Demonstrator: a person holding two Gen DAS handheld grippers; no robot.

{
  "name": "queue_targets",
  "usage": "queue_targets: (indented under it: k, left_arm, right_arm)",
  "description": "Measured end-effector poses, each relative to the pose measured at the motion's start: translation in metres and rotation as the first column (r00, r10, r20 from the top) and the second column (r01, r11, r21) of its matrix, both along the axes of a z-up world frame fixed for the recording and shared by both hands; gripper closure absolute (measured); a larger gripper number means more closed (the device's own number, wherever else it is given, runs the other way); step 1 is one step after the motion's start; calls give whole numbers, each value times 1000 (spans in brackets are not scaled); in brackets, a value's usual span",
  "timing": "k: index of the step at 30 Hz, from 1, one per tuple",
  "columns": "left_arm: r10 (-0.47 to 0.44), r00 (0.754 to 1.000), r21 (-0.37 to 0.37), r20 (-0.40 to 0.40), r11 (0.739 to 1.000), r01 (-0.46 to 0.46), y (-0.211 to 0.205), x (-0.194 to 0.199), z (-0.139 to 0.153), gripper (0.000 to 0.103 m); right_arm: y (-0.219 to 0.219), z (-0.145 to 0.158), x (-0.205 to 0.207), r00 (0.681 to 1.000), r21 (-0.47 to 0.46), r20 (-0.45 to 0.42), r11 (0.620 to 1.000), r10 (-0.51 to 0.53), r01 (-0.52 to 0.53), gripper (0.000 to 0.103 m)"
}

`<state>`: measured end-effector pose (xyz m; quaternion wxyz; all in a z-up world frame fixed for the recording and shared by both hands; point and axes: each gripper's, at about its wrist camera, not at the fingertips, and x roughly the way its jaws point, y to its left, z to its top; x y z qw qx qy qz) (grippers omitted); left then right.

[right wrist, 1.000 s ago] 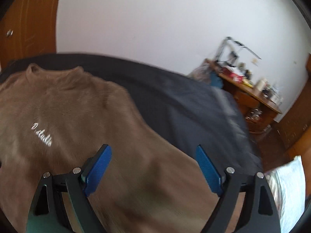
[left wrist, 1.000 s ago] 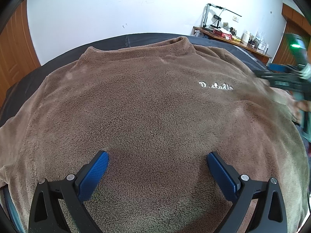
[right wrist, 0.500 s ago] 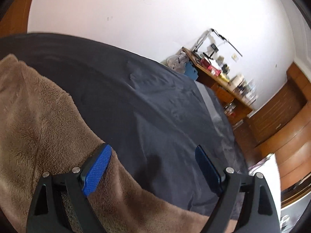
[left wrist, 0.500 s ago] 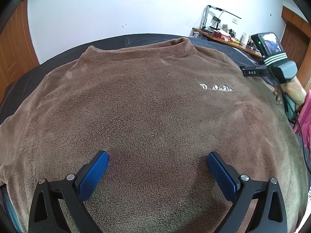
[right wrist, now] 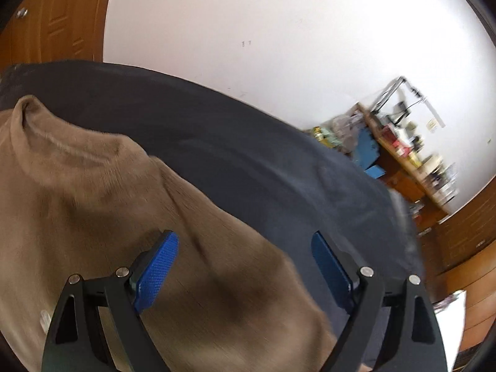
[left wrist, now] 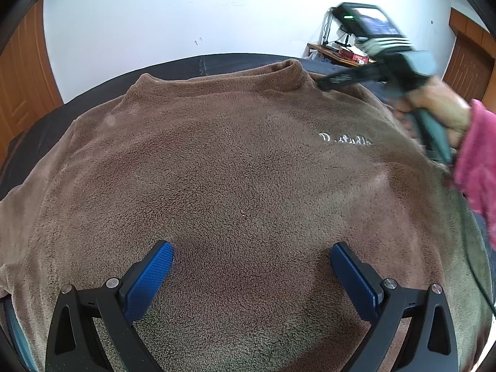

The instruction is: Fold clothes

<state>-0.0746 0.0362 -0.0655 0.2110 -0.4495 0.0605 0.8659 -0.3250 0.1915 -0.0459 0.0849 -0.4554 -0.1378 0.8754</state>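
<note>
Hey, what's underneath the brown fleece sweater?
The brown fleece sweater lies spread on a dark sheet, which shows past the collar and along its side. Whatever lies directly beneath the sweater's middle is covered, so it cannot be seen.

— What's carrying it all here?

— A bed (left wrist: pixel 186 65) under a dark, blue-grey cover (right wrist: pixel 248 155), running wide beyond the left claw's (left wrist: pixel 251 274) tips and out to the wall.

— And on top of it?

— One brown fleece sweater (left wrist: pixel 232 170), spread flat, directly on the cover. It lies right below both blue pads of that claw and stretches away ahead of it, collar (left wrist: pixel 288 66) at the far end.

— From the right claw (right wrist: pixel 245 266)?

— The sweater's edge runs diagonally between its pads: fleece under the left pad, bare dark cover under the right one and on beyond.
</note>
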Motion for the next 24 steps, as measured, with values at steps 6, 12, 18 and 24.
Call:
queue_targets:
  k: [6,12,18,24]
  left_arm:
    - [3,1000,1,-1,1000,-3,1,1,0,0]
    - [3,1000,-6,-3,1000,-3,3,2,0,0]
    - [2,1000,11,0,1000,-2,0,0,0,0]
    - [-2,1000,18,3,1000,2,-4,-5,0,0]
  right_arm:
    - [-16,-13,-34,999,26,-32,999,-30,31,8]
    - [-6,-18,-50,998,25,-53,999,-41,42,1]
    - [-1,-14,-47,998,70,-55,997,-17,21,1]
    - [18,18,7,997,-41,-67,998,36,-39,1]
